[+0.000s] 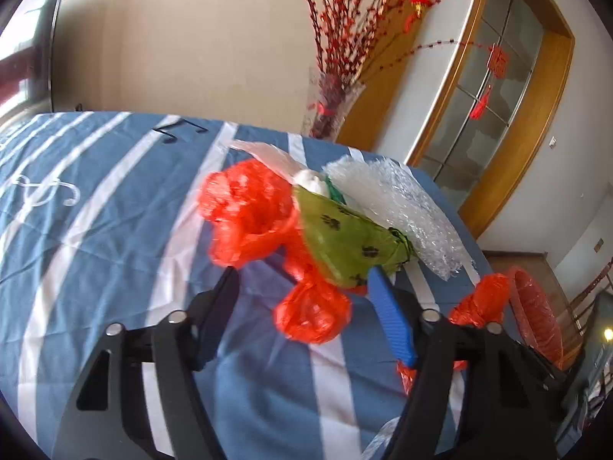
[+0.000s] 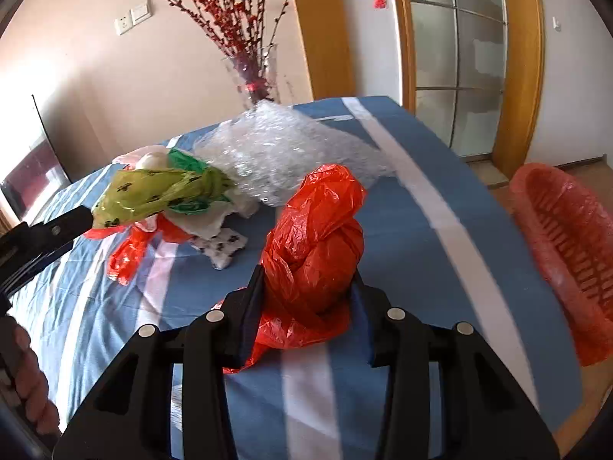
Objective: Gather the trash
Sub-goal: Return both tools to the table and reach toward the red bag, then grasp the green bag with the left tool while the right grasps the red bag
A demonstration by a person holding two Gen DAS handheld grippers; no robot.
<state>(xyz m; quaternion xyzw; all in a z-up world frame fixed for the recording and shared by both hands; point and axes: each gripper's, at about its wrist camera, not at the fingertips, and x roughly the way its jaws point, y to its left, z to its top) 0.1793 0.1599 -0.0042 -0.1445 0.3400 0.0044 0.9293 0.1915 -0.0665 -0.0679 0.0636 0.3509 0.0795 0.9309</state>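
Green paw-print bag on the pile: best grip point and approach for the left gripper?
Take the green paw-print bag at its gathered, knotted end, which faces the left gripper. That end is narrow and bunched, so open fingers can straddle it. Come in low along the blue striped cloth, from the near side.

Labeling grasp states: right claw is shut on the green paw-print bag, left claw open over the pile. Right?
Wrong bag. The right claw is shut on the red plastic bag, as the right wrist view shows; the green paw-print bag lies in the pile. The left claw is open over the pile.
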